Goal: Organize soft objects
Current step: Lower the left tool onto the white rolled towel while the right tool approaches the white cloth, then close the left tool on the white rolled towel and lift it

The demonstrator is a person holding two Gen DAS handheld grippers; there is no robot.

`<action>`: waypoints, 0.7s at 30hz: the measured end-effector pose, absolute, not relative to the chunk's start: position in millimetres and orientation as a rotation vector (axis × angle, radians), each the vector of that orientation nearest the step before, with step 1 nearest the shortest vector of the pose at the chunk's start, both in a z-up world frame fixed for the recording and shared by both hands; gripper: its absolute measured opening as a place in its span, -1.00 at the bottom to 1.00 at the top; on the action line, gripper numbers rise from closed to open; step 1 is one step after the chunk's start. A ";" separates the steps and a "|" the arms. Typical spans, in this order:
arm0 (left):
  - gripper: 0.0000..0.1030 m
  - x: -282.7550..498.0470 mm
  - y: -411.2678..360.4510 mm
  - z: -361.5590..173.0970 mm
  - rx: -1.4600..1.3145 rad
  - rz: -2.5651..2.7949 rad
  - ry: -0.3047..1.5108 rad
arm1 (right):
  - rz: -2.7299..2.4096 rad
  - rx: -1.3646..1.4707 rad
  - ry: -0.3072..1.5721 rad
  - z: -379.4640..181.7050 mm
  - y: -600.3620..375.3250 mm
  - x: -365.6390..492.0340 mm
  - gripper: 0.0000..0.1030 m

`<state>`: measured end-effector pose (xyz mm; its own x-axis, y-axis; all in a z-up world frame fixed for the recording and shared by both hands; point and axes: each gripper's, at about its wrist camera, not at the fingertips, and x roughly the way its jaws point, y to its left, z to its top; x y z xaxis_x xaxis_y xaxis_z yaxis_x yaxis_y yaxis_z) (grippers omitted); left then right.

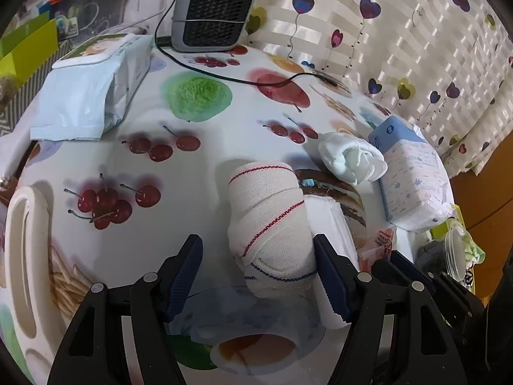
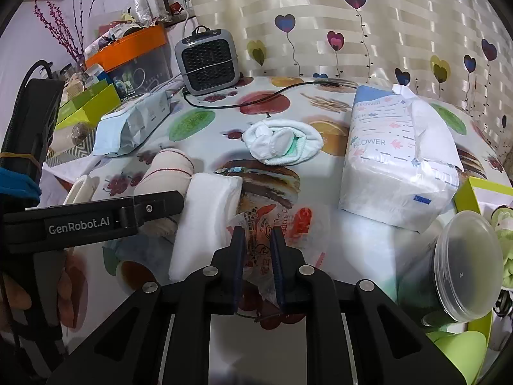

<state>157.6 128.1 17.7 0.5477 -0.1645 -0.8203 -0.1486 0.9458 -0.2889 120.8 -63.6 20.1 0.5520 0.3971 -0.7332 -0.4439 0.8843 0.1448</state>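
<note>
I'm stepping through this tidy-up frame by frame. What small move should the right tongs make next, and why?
Probably lift slightly. The right tongs have narrowed around the clear printed snack packet, which sits between their pads, beside the white folded pad. A small lift would test whether the grip holds before carrying it off the tablecloth.

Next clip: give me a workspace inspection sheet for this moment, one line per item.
Surface: table under a fruit-print cloth.
Job's things: bandage roll, white pad, printed plastic packet, balled white socks, tissue pack, wipes pack.
Clutter: small grey heater, clear lidded tub, orange-lidded box.
Grippers: left gripper open around the bandage roll, which touches one finger; right gripper shut on the printed plastic packet.
Cables: black cord across the cloth from the heater.
Surroundings: heart-print curtain behind.
</note>
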 end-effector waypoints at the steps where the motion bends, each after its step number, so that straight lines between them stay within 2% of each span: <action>1: 0.35 157.7 127.7 16.9 -0.337 -0.011 0.995 | 0.499 -0.059 0.850 20.2 -63.6 120.3 -0.68; 8: -0.09 156.6 125.0 19.2 -0.309 -0.027 0.984 | 0.494 -0.058 0.846 21.3 -65.2 118.4 -0.68; 21: -0.13 134.3 121.8 37.3 -0.271 -0.024 0.926 | 0.499 -0.056 0.825 29.1 -68.5 109.1 -0.68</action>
